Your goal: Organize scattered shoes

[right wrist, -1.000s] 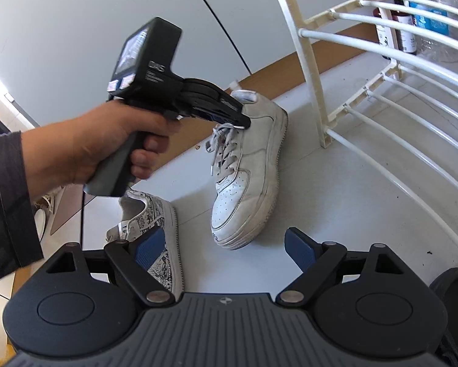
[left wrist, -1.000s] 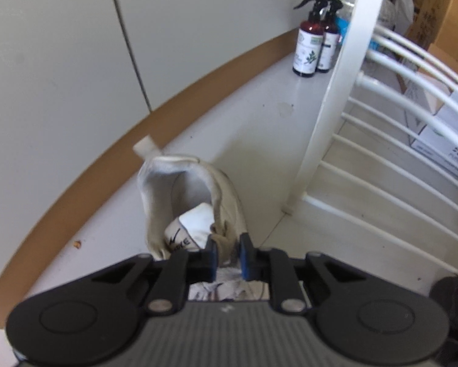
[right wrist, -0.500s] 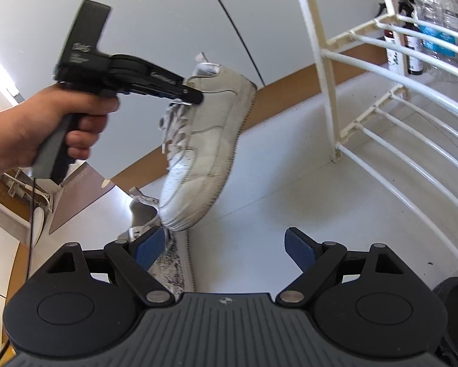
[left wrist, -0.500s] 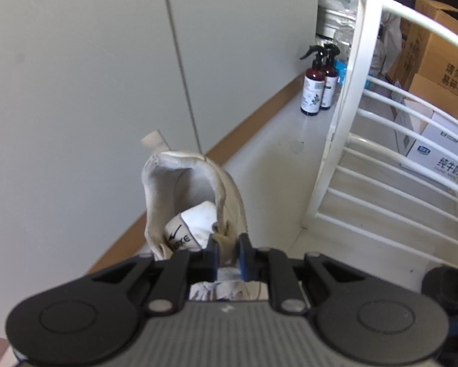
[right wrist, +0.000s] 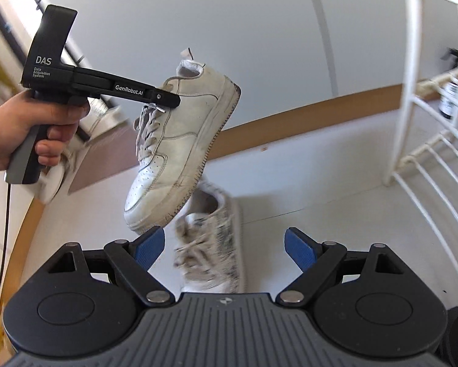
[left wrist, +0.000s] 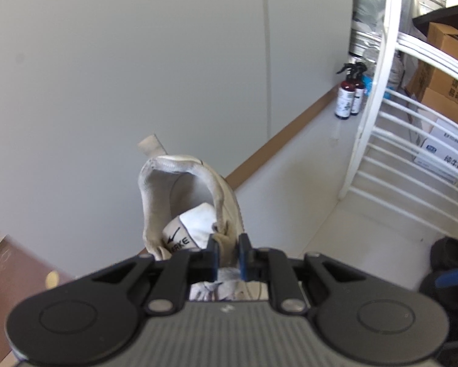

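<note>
Left gripper (left wrist: 228,255) pinches the white sneaker (right wrist: 180,150) by its collar, hanging toe-down in the air above the floor (right wrist: 305,177). Right gripper (right wrist: 224,249) is spread wide and empty over a patterned sneaker (right wrist: 210,238) lying on the floor near the white rack (right wrist: 412,122).

Background only. Pale grey wall (left wrist: 137,76) with a vertical panel seam (left wrist: 267,61); brown skirting board (left wrist: 290,143) runs along its base. Floor (left wrist: 290,208) white, glossy, with a small dark speck near the skirting in the right wrist view. Two dark spray bottles (left wrist: 348,94) with black triggers and white labels stand upright, touching, on the floor against the skirting. Brown cardboard boxes (left wrist: 446,70) with printed characters are stacked at the far right; a white printed carton (left wrist: 446,156) lies below them. Reddish-brown panel (left wrist: 12,278) at lower left, identity unclear.
</note>
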The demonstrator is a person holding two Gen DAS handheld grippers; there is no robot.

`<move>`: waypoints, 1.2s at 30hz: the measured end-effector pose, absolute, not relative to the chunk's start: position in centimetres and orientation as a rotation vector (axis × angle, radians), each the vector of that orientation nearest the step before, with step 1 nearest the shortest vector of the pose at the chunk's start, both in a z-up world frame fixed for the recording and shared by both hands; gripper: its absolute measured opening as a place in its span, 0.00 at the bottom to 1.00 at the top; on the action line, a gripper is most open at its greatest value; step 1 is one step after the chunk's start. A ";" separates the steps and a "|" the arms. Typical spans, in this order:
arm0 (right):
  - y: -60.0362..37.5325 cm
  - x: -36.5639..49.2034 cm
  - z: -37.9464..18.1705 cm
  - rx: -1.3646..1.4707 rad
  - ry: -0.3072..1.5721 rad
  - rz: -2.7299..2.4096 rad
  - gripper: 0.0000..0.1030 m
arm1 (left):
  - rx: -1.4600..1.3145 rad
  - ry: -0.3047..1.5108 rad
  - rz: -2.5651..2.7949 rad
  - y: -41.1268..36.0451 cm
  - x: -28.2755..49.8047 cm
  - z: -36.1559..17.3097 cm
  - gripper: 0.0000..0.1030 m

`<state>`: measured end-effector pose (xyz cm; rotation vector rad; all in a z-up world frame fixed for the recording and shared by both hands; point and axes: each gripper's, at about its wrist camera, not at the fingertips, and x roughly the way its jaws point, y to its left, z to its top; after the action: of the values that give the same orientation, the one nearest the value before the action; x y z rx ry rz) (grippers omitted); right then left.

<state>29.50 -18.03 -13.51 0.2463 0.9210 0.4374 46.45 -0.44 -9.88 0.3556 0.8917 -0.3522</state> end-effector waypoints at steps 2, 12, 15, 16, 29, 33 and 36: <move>-16.3 29.5 -13.3 0.208 0.936 0.460 0.87 | 0.353 0.900 -0.337 2.1 45.2 -9.8 0.12; -9.7 29.6 -13.3 0.096 0.969 0.553 0.87 | 0.361 0.987 -0.258 11.5 39.8 -15.2 0.12; -8.1 29.6 -14.5 0.064 0.992 0.568 0.87 | 0.337 1.024 -0.246 13.8 38.3 -17.5 0.12; -7.5 29.5 -15.0 0.047 1.001 0.576 0.87 | 0.330 1.038 -0.243 14.4 37.9 -18.5 0.12; -3.8 28.7 -17.8 -0.048 1.114 0.642 0.87 | 0.206 1.126 -0.259 18.5 33.7 -25.1 0.15; -2.6 27.8 -18.9 -0.061 1.138 0.664 0.87 | 0.143 1.151 -0.248 17.9 33.5 -25.4 0.27; -2.0 27.2 -19.0 -0.059 1.140 0.675 0.87 | 0.147 1.142 -0.216 17.8 33.0 -25.0 0.34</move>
<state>27.25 -1.99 -18.99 -0.0589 1.1398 0.6752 32.98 17.77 -24.99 0.1472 1.1421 -0.2158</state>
